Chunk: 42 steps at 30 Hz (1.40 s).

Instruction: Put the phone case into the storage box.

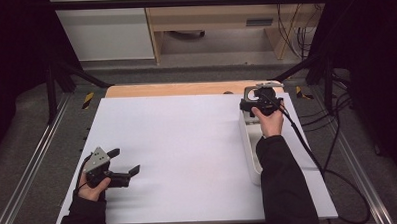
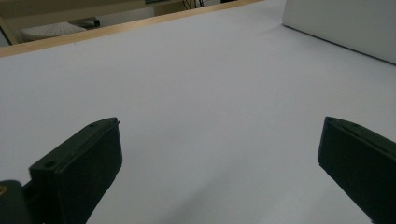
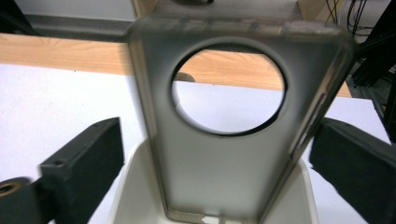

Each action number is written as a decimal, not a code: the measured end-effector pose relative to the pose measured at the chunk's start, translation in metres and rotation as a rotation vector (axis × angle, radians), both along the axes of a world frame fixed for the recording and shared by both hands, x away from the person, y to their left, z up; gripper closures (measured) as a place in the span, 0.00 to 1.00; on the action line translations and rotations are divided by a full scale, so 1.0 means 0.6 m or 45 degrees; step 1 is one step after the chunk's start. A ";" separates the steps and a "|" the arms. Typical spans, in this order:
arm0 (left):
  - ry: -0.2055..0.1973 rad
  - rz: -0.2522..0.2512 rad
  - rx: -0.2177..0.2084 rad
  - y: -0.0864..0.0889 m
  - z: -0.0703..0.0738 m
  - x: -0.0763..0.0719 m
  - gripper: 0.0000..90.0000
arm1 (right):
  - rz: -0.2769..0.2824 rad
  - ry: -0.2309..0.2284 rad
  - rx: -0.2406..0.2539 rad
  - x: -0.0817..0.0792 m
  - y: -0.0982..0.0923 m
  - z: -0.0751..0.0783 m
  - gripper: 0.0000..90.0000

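Translucent phone case (image 3: 229, 154) stands between right tongs (image 3: 215, 177).

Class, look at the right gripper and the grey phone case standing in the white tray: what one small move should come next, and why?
Probably close the right gripper on the grey phone case. Its jaws are open on either side of the case, which stands upright in the white tray, apparently not yet gripped.

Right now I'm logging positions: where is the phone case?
The phone case stands upright between the right gripper's open jaws, above the white tray at the table's far right.
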<state>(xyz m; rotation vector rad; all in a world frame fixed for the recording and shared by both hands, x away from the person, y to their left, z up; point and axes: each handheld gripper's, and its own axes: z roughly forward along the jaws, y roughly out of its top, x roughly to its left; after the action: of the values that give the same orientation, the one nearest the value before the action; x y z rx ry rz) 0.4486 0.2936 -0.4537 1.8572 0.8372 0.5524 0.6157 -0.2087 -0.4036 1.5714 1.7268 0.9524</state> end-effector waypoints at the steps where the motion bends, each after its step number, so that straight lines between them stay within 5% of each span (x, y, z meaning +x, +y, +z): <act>1: 0.000 0.000 0.000 0.000 0.000 0.000 0.00 | 0.003 0.005 -0.005 0.000 -0.001 0.000 0.02; 24: 0.000 -0.004 0.001 -0.001 0.000 0.000 0.00 | 0.068 -0.139 0.026 -0.019 -0.020 0.032 0.00; 42: 0.000 -0.008 0.004 -0.002 0.000 -0.001 0.00 | 0.345 -0.281 0.115 -0.090 -0.016 0.089 0.00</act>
<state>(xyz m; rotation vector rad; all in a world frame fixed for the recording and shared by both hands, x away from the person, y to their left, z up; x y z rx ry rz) 0.4483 0.2923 -0.4539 1.8618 0.8307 0.5502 0.5616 -0.2183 -0.3501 1.2506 1.7864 1.3008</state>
